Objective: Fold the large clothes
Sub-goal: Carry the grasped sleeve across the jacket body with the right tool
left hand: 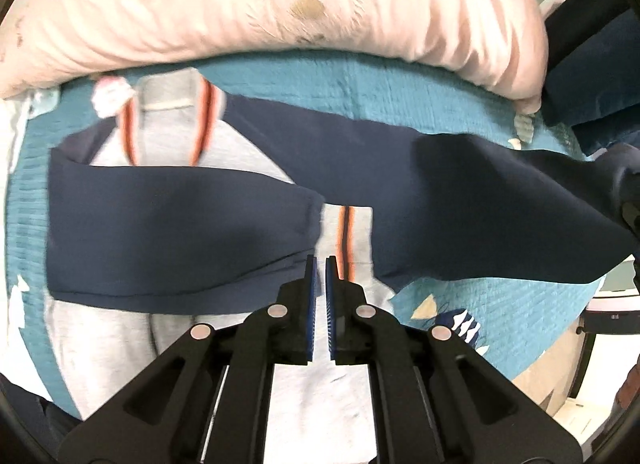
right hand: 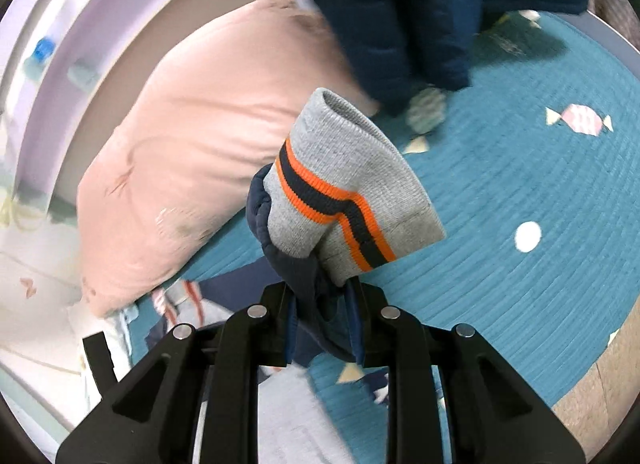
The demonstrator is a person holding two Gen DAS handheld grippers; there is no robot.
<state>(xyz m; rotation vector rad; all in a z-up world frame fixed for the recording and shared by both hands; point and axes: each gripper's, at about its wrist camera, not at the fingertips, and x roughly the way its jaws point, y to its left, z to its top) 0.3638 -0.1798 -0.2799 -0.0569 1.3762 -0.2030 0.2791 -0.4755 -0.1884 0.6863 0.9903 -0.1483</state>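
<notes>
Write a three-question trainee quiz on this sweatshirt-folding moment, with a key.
1. True or false: the right gripper is shut on the striped cuff.
2. The left gripper hangs over: A) the pink pillow B) the sweatshirt C) bare floor.
3. Fill in: the sweatshirt lies on a ___ quilt.

Key: 1 true; 2 B; 3 teal.
</notes>
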